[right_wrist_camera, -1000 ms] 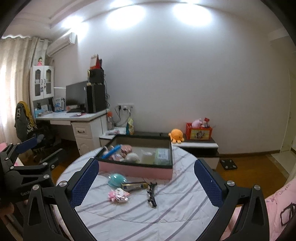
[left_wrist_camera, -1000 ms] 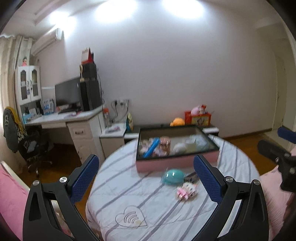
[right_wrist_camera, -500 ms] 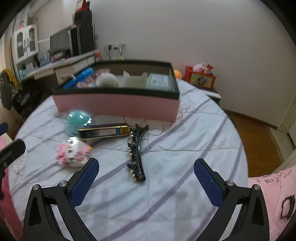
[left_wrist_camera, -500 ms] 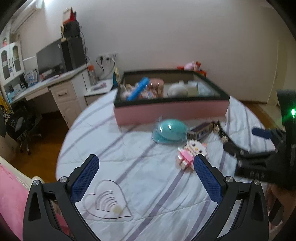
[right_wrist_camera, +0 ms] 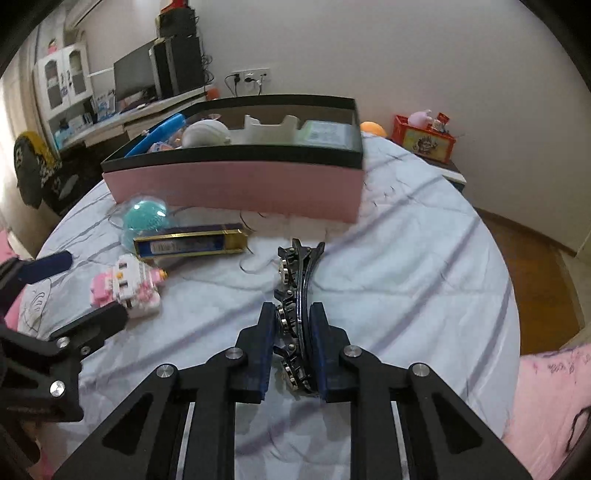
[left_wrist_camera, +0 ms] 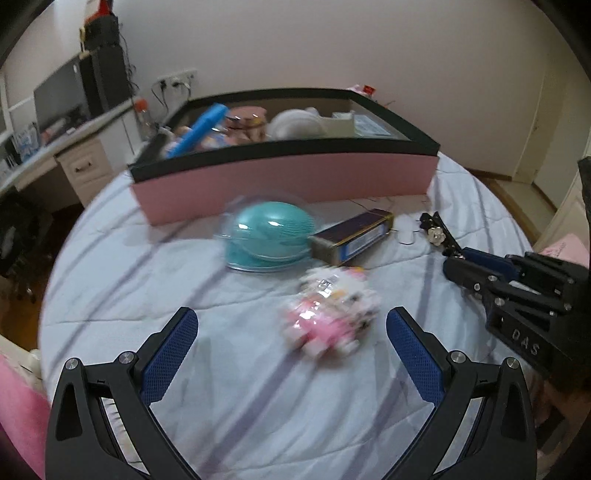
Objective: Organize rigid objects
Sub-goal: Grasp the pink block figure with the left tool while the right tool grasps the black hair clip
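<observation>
On the black body of my right gripper (left_wrist_camera: 453, 257), as my left camera sees it, I read the raised letters "DAS". The long blue and gold box (right_wrist_camera: 190, 242) on the table carries a printed label, but the letters are too small and blurred for me to read. The red box (right_wrist_camera: 424, 142) near the wall has a picture on its front, and I cannot read any word there.

Home bedroom/study: desk (right_wrist_camera: 110, 122) with monitor (right_wrist_camera: 135, 79), white cabinet (right_wrist_camera: 61, 86), wall air conditioner (right_wrist_camera: 85, 9), toys, round quilt-covered table (right_wrist_camera: 406, 240).
</observation>
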The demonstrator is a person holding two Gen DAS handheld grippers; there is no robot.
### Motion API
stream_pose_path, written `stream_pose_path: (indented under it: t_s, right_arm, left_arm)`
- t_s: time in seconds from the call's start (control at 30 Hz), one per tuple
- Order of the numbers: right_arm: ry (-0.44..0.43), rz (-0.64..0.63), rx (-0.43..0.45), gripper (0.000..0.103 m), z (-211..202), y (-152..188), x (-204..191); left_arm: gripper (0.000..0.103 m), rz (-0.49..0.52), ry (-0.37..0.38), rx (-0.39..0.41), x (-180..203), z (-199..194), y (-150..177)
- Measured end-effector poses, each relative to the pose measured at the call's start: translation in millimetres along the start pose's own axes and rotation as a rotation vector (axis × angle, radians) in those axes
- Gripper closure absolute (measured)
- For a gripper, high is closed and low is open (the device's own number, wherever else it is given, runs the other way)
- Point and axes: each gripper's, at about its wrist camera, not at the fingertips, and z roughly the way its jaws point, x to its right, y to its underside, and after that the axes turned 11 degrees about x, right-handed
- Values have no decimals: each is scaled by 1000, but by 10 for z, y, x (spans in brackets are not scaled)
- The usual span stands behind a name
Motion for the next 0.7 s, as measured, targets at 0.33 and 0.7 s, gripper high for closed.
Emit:
stream_pose_path:
  t_s: [0.33,0.7]
  right_arm:
    - [7,6,-5,84,85,-55,-15]
    - [32,-22,1,84,103,-72,-67]
  left_arm:
    - [40,-14,20,-25,30,100,7]
    - [45,6,39,14,39,-66,54]
